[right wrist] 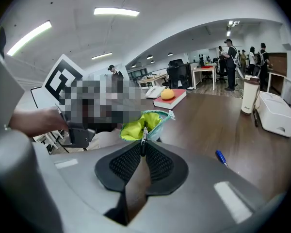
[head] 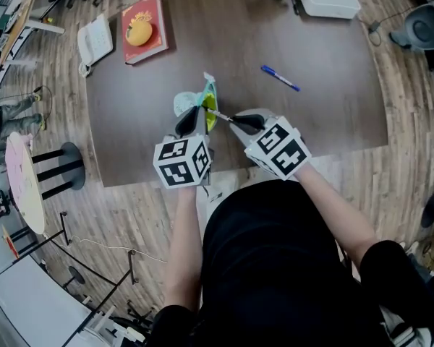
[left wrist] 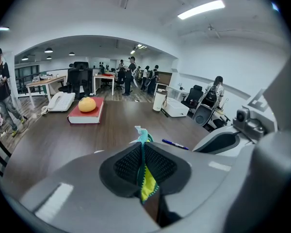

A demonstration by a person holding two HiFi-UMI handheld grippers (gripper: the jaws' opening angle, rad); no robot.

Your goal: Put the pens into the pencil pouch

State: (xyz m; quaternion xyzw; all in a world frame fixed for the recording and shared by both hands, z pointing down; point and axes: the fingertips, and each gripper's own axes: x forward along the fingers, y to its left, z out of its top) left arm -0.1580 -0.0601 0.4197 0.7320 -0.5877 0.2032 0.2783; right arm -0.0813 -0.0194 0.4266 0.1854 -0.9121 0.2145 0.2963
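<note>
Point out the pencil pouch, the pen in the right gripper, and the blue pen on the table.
pencil pouch [right wrist: 135,127]: right gripper view, yellow lining inside the open mouth.
held pen [right wrist: 144,137]: right gripper view, exposed front end.
blue pen [head: 280,78]: head view, middle of the barrel.

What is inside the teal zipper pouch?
Inside the teal fabric zipper pouch only yellow-green lining shows; its bottom is hidden by folds. The dark pen's tip is at the mouth.
</note>
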